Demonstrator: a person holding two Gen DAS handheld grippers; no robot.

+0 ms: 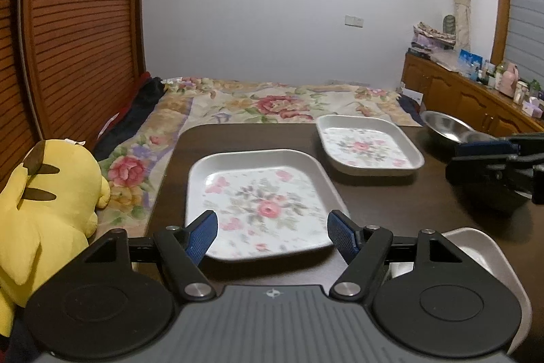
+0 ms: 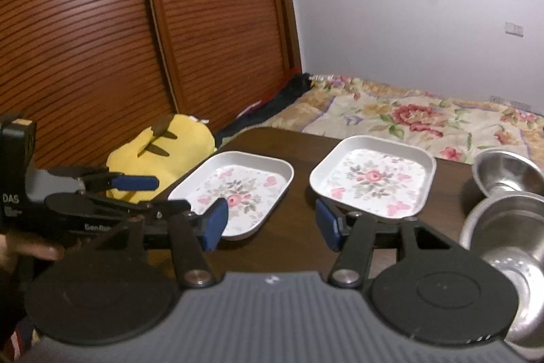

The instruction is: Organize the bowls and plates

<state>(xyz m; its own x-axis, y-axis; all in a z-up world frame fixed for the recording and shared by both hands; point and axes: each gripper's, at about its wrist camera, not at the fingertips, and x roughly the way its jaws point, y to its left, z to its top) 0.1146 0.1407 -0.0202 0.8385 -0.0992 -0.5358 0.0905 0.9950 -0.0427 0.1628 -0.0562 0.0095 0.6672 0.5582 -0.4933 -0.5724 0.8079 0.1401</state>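
Note:
Two white rectangular plates with flower prints lie on the dark brown table (image 1: pixel 391 203). The near plate (image 1: pixel 261 203) (image 2: pixel 238 189) sits just ahead of my left gripper (image 1: pixel 272 235), which is open with nothing between its blue pads. The far plate (image 1: pixel 367 147) (image 2: pixel 374 181) lies to its right. My right gripper (image 2: pixel 272 223) is open over the table's near edge, between the two plates. Two steel bowls (image 2: pixel 506 169) (image 2: pixel 510 233) stand at the right. A third white dish (image 1: pixel 476 247) is partly hidden behind the left gripper's body.
A yellow plush toy (image 1: pixel 51 193) (image 2: pixel 170 152) leans by the table's left edge. A bed with a floral quilt (image 1: pixel 272 104) lies behind the table. A slatted wooden door (image 2: pixel 102 39) stands on the left. A hand (image 2: pixel 20 247) holds the left gripper.

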